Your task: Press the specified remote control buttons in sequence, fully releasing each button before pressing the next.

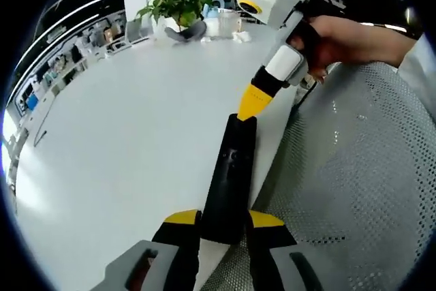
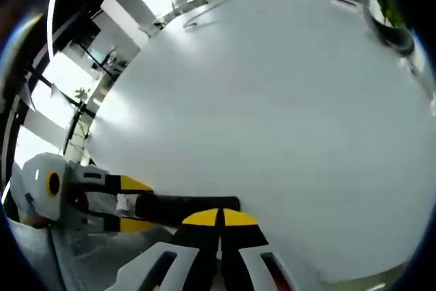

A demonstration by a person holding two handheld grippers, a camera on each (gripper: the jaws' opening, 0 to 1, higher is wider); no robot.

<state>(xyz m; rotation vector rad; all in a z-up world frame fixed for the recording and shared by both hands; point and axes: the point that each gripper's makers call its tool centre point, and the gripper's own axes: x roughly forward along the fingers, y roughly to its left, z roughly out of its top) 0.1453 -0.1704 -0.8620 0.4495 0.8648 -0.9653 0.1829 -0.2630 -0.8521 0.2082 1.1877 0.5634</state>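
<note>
- Left tool (image 1: 225,226) pinches the near end of the black remote (image 1: 231,175) — lying at the white worktop's (image 1: 122,141) right edge.
- Right tool (image 2: 219,217), jaws pressed together, touches the remote's far end.
- Potted plant (image 1: 178,1) far back.

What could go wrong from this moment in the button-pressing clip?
The remote sits at the table's edge, gripped only at its near end by the left gripper; a hard press from the right gripper might tip it or push it off. The closed tips touch its far end, possibly missing the buttons.
</note>
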